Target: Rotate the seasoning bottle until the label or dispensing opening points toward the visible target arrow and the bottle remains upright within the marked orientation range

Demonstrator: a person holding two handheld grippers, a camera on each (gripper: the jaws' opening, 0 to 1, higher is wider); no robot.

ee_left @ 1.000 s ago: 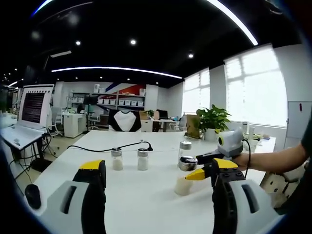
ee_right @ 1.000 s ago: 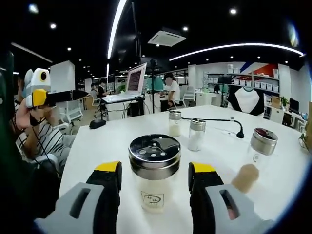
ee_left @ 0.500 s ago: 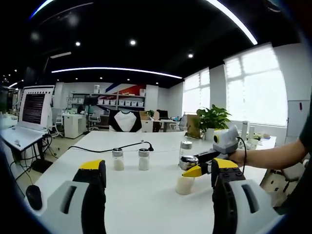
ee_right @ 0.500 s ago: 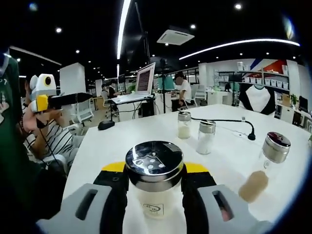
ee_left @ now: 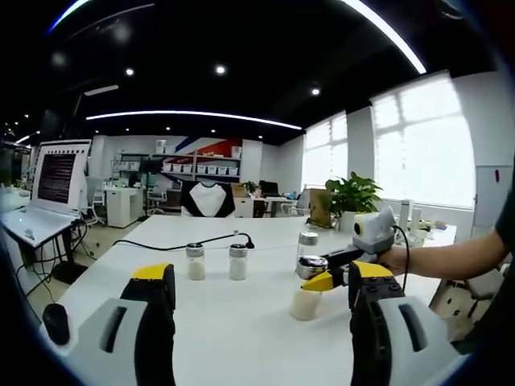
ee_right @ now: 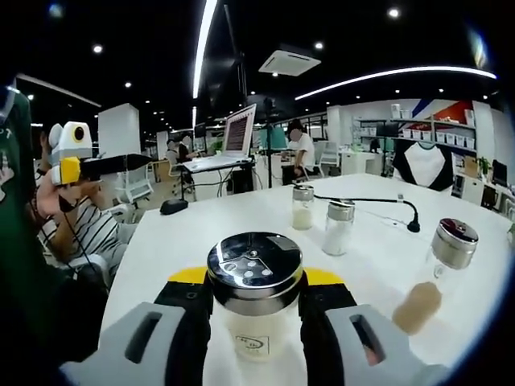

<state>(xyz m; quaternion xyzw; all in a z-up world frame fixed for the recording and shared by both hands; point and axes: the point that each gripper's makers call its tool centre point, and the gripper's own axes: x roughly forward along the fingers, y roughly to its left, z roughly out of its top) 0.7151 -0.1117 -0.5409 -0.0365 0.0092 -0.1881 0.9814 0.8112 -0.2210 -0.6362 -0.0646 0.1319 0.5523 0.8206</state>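
Right gripper view: the right tool (ee_right: 253,301) is clamped on a clear glass seasoning bottle with a shiny perforated metal cap (ee_right: 254,299), its yellow-tipped black jaws pressed against the bottle's two sides just under the cap; the bottle stands upright on the white surface (ee_right: 177,237) and holds pale powder, with a small label facing the camera (the print is too small to read). Farther off stand two small glass shakers with white contents (ee_right: 338,227), side by side, and to the right a taller metal-capped bottle with tan contents (ee_right: 438,269), apart from the rest. A black cable (ee_right: 378,199) runs behind them. In the left gripper view the left tool (ee_left: 257,301) stands open with nothing between its jaws, held near the surface, while the right tool (ee_left: 322,277) shows at right, closed on the same bottle (ee_left: 308,281).
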